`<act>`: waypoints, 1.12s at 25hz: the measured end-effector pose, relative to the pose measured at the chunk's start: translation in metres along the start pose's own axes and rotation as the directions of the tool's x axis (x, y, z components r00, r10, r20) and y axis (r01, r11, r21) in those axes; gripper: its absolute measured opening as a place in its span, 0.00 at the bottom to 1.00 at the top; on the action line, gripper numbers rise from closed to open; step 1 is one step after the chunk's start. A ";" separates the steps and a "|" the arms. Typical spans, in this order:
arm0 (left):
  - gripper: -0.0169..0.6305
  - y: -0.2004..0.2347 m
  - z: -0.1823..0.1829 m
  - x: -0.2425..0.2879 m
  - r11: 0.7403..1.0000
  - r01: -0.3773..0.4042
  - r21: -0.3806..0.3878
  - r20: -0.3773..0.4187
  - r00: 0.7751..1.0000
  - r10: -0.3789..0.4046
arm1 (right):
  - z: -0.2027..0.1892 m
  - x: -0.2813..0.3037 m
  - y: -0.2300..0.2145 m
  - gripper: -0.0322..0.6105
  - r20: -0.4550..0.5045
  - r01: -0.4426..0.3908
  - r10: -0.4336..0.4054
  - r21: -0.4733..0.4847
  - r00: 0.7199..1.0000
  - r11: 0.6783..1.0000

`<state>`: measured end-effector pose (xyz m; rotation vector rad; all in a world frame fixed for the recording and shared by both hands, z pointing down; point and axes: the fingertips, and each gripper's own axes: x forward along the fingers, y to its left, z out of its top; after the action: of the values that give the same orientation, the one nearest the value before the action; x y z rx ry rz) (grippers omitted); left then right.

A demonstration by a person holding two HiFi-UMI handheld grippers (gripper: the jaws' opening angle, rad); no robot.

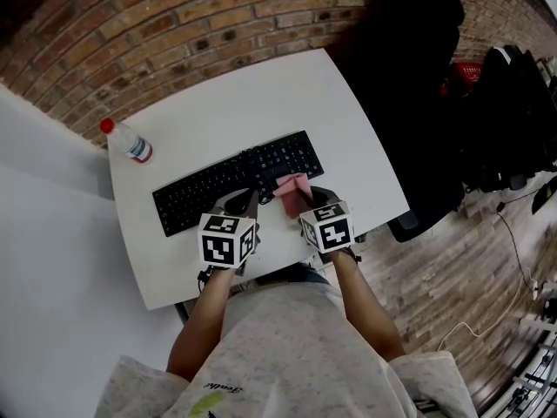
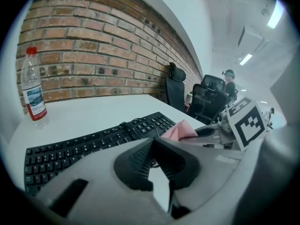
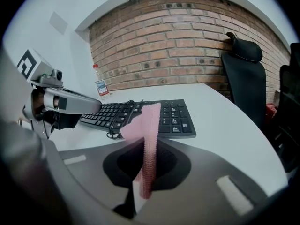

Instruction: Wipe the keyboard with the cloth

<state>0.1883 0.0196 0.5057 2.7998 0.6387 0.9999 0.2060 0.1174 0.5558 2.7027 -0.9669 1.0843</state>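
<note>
A black keyboard (image 1: 228,181) lies slantwise on the white table (image 1: 261,94). My right gripper (image 1: 303,200) hovers at the keyboard's near right end, shut on a pink cloth (image 1: 293,188) that sticks up and forward from its jaws. In the right gripper view the cloth (image 3: 151,121) stands upright between the pads, in front of the keyboard (image 3: 176,115). My left gripper (image 1: 249,201) is close beside it on the left, over the keyboard's front edge, jaws together with nothing in them. The left gripper view shows the keyboard (image 2: 89,145), the cloth (image 2: 179,131) and the right gripper (image 2: 220,131).
A clear plastic bottle (image 1: 128,141) with a red cap stands at the table's far left. A black office chair (image 1: 416,85) is at the table's right side, with more black chairs (image 1: 513,120) beyond. The keyboard's coiled cable (image 3: 117,122) lies by its front edge. A brick wall (image 1: 174,24) runs behind.
</note>
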 end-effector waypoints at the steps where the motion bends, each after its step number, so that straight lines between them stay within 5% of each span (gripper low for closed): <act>1: 0.02 -0.001 0.001 0.002 1.000 -0.002 0.002 0.001 1.000 0.002 | 0.000 0.000 -0.004 0.09 0.000 0.001 -0.001 0.002 1.000 1.000; 28: 0.02 -0.033 0.030 0.051 1.000 -0.004 0.011 0.012 1.000 0.004 | -0.002 -0.016 -0.103 0.09 -0.020 0.055 -0.055 0.013 0.998 0.998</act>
<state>0.2312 0.0717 0.5041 2.8154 0.6396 0.9821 0.2560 0.2087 0.5631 2.7071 -0.8804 1.1089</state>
